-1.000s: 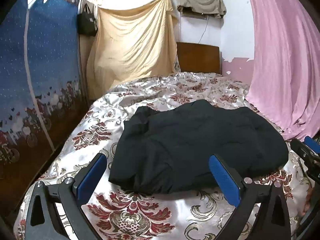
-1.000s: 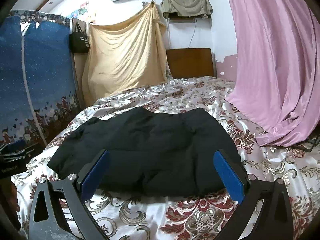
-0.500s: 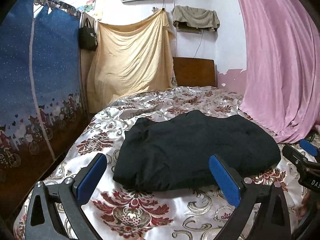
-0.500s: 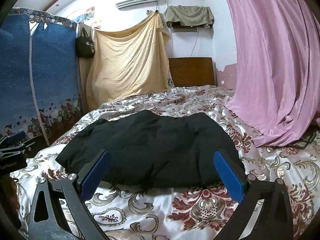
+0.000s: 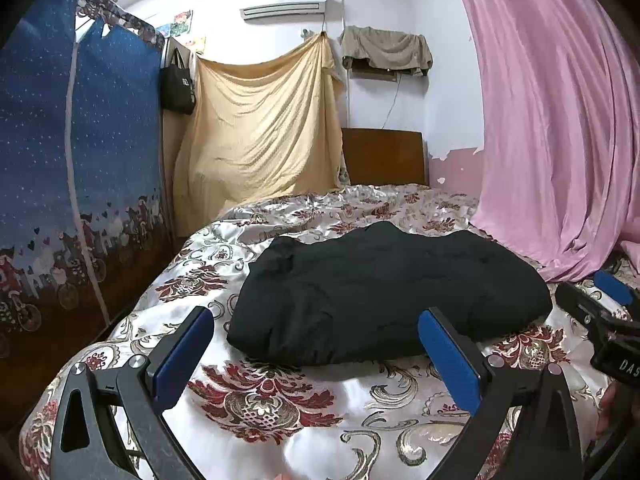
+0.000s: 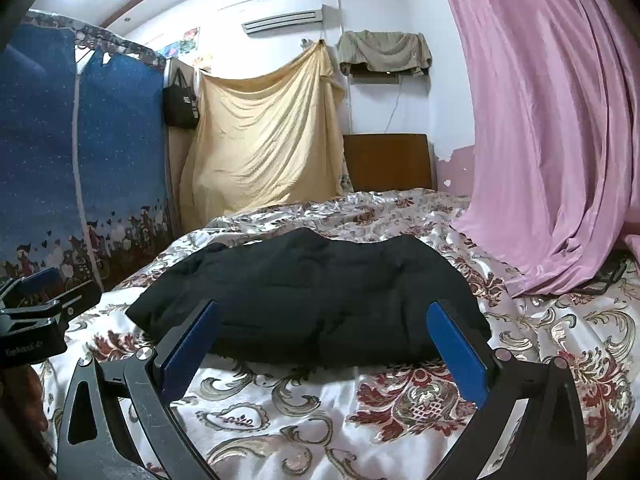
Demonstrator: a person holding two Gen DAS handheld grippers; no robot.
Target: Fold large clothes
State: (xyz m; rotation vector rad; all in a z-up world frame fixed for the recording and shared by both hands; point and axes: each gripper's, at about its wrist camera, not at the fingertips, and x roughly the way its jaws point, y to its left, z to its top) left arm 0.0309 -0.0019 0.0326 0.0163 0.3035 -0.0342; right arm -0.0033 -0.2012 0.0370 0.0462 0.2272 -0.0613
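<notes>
Both the left gripper [image 5: 316,344] and the right gripper [image 6: 322,338] are hovering with jaws spread wide and empty, just short of the folded black jacket [image 5: 384,292] lying mid-bed [image 5: 280,400].

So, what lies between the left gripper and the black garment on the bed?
Only bare floral bedspread separates the open left gripper from the black garment, in the left wrist view.
</notes>
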